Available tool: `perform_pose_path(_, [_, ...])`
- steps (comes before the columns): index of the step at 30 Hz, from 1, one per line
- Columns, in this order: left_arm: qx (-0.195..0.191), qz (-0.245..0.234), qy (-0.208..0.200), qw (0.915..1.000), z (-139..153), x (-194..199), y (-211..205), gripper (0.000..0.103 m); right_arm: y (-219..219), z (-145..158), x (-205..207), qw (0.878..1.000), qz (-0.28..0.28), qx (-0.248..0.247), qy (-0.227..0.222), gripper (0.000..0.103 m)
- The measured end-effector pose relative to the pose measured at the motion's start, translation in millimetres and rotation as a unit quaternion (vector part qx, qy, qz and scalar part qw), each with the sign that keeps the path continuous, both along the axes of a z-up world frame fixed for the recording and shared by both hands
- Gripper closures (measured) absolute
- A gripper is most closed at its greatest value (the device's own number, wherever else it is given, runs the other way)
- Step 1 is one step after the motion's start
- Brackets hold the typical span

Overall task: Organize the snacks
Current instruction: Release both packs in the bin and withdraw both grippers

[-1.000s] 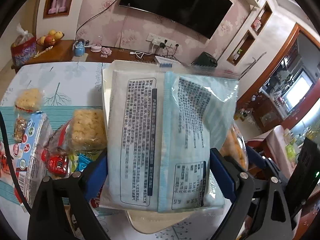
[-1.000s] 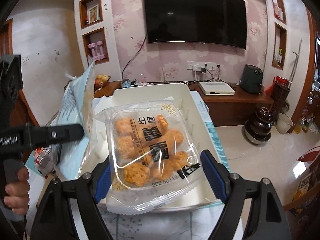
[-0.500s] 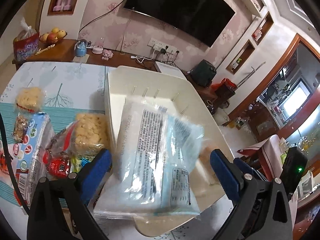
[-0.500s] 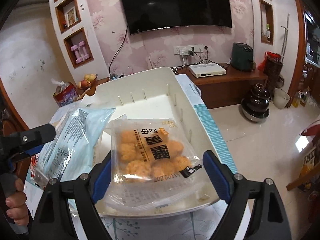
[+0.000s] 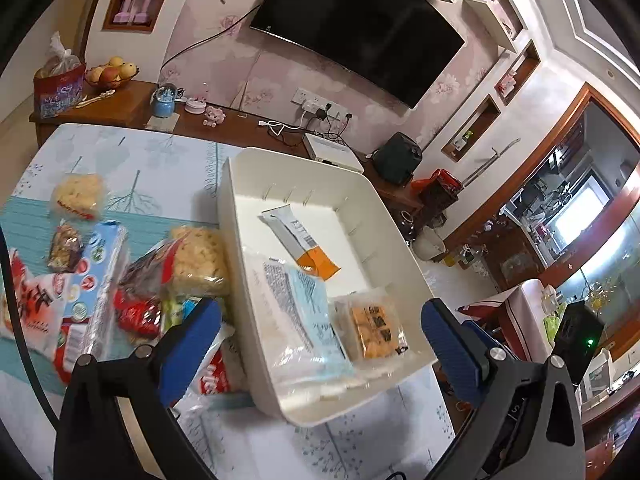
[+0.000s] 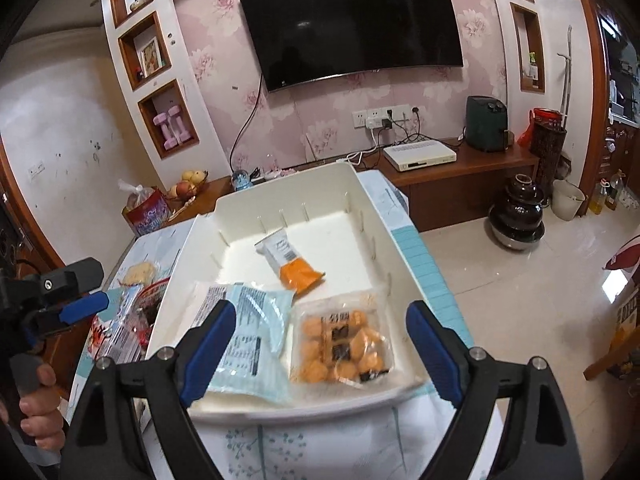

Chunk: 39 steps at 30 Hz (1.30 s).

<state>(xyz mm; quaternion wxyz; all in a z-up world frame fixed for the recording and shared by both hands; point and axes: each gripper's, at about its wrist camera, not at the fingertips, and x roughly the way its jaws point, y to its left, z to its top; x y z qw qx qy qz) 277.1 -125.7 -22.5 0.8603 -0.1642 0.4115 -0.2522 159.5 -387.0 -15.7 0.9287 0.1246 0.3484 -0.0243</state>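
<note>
While we hold both grippers above the near end of the counter (image 5: 120, 148), the left gripper (image 5: 320, 340) and the right gripper (image 6: 318, 344) are spread wide with nothing between their fingers. Just beyond them sits the white bin (image 6: 400, 240), close to the counter's right edge. At its near wall we see a pale blue packet (image 6: 256, 332) lying flat on the left, and a clear pack of orange puffs (image 6: 344, 344) beside it on the right. Farther in, near the bin's middle, lies a white and orange bar (image 6: 290, 262). Left of the bin, more snacks (image 5: 132, 280) are heaped on the counter, reaching toward its left edge.
</note>
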Motion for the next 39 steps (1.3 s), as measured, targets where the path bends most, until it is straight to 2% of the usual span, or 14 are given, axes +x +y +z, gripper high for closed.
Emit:
perform_pose_path(7, [0.034,0.014,-0.001,0.9993,9,-27,29,0.003,16,8,-18,1.000,0.004,0.005,0.013,0.015])
perform_pose_path(12, [0.082,0.036,-0.028,0.9956,25,-52,52,0.003,33,13,-26,0.999,0.015,0.012,0.027,0.015])
perform_pose_path(17, [0.096,0.056,-0.057,0.9922,42,-77,78,0.003,54,15,-35,0.999,0.028,0.014,0.044,0.015])
perform_pose_path(24, [0.129,0.081,-0.074,0.9855,53,-101,104,0.003,78,15,-42,0.997,0.036,0.022,0.066,0.015])
perform_pose_path(32, [0.141,0.101,-0.042,0.9840,43,-108,135,0.003,124,10,-47,0.994,0.077,0.007,0.083,0.015])
perform_pose_path(39, [0.159,0.104,-0.013,0.9818,35,-98,153,0.003,160,-6,-54,0.991,0.099,0.028,0.088,0.015])
